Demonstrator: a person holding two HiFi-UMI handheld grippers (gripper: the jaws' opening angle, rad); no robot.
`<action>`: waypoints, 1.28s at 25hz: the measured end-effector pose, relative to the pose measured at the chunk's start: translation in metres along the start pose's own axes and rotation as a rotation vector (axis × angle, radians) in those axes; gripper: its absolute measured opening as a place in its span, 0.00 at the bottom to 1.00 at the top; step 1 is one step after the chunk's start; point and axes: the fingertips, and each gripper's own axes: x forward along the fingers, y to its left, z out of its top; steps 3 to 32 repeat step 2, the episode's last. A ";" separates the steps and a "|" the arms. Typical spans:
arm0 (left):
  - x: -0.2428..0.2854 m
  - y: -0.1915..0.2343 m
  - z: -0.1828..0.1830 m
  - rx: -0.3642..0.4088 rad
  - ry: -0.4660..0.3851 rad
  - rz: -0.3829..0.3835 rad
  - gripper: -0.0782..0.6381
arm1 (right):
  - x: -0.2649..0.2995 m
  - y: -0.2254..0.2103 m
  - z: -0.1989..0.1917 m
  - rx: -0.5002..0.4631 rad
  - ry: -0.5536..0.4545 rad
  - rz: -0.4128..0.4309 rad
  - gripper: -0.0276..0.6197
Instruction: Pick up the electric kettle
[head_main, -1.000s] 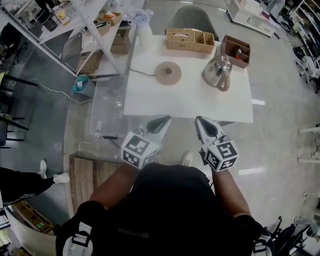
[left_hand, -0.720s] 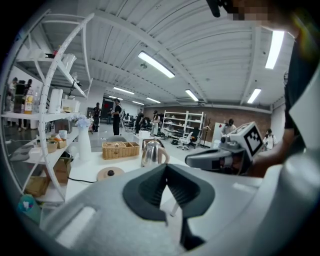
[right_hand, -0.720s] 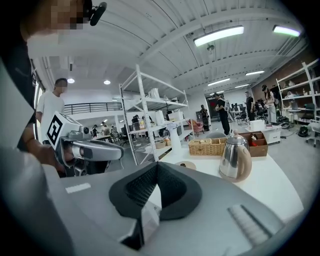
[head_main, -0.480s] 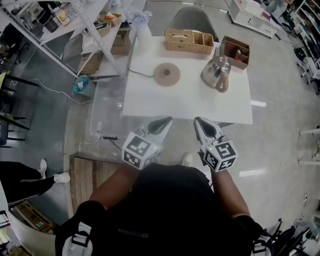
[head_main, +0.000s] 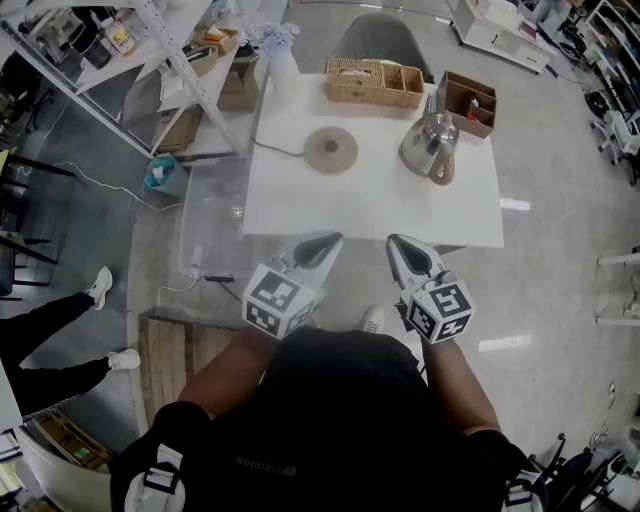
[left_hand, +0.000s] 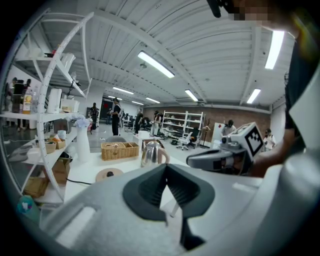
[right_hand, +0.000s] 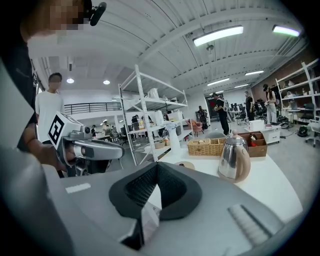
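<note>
Only a bystander's legs (head_main: 55, 335) at the left edge have taken a new stance since a second ago; both grippers hold the same place. The electric kettle (head_main: 428, 143) stands upright on the far right part of the white table (head_main: 370, 205), its tan handle turned toward the near edge. It sits off its round base (head_main: 331, 150), which lies well to its left with a cable running off the table's left edge. Behind the kettle are a brown box (head_main: 467, 103), close by, and a wicker basket (head_main: 375, 82); a white vase (head_main: 283, 68) occupies the far left corner. The left gripper (head_main: 322, 243) and right gripper (head_main: 402, 246) hover side by side short of the near edge, well apart from the kettle. Both sets of jaws are clenched together with nothing between them.
</note>
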 end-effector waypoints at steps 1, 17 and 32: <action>0.000 0.000 0.000 0.000 0.001 -0.001 0.12 | 0.000 0.000 0.000 -0.001 0.000 0.000 0.05; 0.000 0.001 0.001 0.001 0.001 -0.001 0.12 | 0.001 0.000 0.001 -0.002 0.000 0.000 0.05; 0.000 0.001 0.001 0.001 0.001 -0.001 0.12 | 0.001 0.000 0.001 -0.002 0.000 0.000 0.05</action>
